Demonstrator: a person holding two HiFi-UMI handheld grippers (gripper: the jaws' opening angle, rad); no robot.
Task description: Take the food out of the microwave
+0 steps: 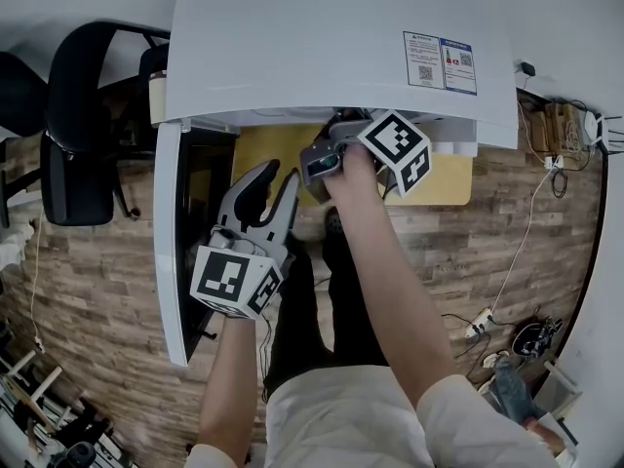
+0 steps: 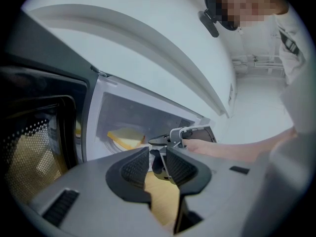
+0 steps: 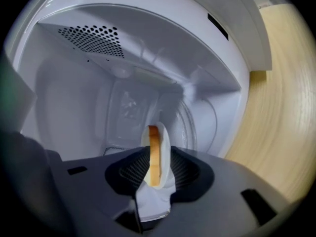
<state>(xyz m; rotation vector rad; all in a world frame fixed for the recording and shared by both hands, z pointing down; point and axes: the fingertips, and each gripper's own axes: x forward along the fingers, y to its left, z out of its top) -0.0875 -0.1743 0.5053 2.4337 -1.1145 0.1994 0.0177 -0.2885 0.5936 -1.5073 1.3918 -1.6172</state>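
Right gripper view shows the right gripper [image 3: 156,168] squeezing a slice of bread [image 3: 154,152] and its white plate [image 3: 166,142] inside the microwave [image 3: 74,107]. Lifting them out is left. The left gripper [image 2: 158,163] has its jaws apart, holding nothing.

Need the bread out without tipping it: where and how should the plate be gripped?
Its near rim, coming level through the open front, one jaw above and one below. The plate lies flat with the bread on top, and the right gripper holds it so.
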